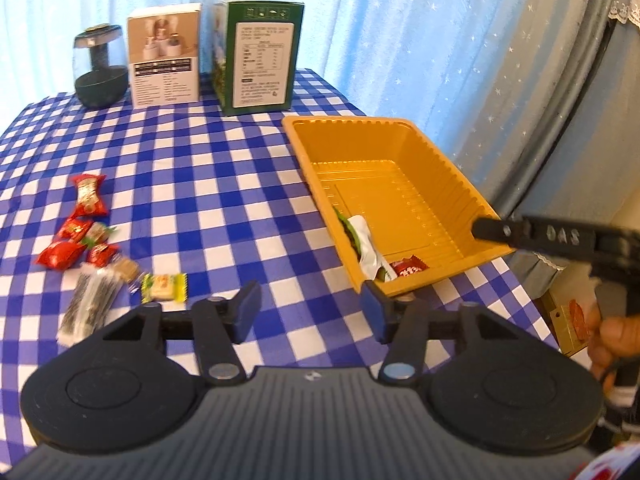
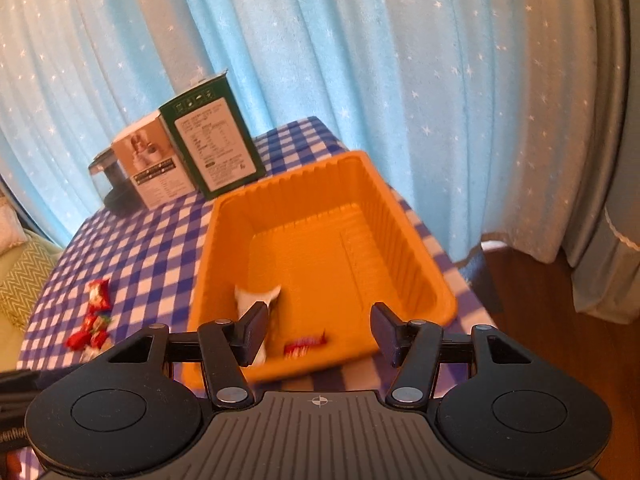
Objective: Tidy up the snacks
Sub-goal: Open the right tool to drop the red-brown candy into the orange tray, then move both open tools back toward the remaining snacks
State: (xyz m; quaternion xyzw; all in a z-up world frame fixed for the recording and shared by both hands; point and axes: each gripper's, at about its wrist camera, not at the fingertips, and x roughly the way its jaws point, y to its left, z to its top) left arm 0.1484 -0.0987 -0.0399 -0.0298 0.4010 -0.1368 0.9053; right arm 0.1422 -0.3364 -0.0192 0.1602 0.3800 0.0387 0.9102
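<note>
The orange tray [image 1: 400, 196] sits at the right side of the checked tablecloth [image 1: 208, 184], near the table's right edge. At its near end lie a white-and-green packet [image 1: 366, 246] against the left wall and a small red bar [image 1: 408, 269] beside it; the rest of the tray floor is bare. The right wrist view looks straight down into the tray [image 2: 320, 216] and shows the same two pieces, blurred. The right gripper [image 2: 318, 330] hangs over the tray's near end with jaws apart and nothing between them.

The left wrist view shows more of the table: well left of the tray lies a loose cluster of red-wrapped sweets [image 1: 82, 232], two dark seaweed-like sticks [image 1: 86, 304] and a yellow-green candy [image 1: 164, 287] (the right view catches only the red ones, at its left edge). The left gripper [image 1: 312, 312] hovers over bare cloth between cluster and tray, jaws apart and empty, its right finger close to the tray's near corner.

At the far edge stand a green box [image 1: 256, 56], a white box [image 1: 164, 56] and a dark glass jar [image 1: 100, 68], before a blue star-print curtain [image 1: 400, 40]. A hand [image 1: 608, 340] grips the right gripper's handle at the right.
</note>
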